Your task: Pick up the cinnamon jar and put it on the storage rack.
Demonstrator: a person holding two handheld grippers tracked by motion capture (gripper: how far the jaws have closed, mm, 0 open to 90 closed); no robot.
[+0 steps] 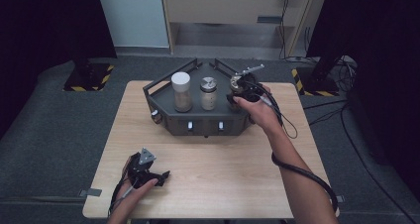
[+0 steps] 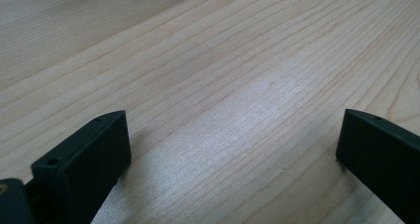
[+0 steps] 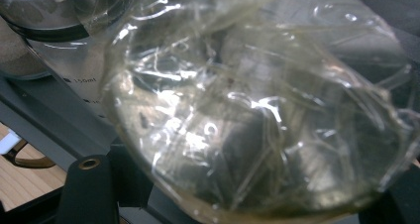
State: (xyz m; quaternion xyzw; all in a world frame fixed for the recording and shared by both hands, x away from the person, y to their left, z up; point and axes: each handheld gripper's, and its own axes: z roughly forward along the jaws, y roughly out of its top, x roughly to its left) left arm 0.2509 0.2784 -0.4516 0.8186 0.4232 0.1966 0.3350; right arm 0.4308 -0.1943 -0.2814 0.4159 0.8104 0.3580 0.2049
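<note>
The right tongs (image 1: 241, 91) grip what seems a plastic-wrapped jar (image 3: 257, 115) at the right end of the dark rack (image 1: 198, 121), not yet lifted clear. Left tongs (image 1: 157, 177) rest open on the surface (image 1: 223, 174), well nearer the person than the rack.

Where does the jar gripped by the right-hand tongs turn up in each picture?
High view: the held jar sits at the right end of the dark rack, in the right tongs.
Right gripper view: held jar close up, glossy, across the centre.
Left gripper view: wooden table between the open left tongs.
Shared landmark: silver-lidded jar beside it.
</note>
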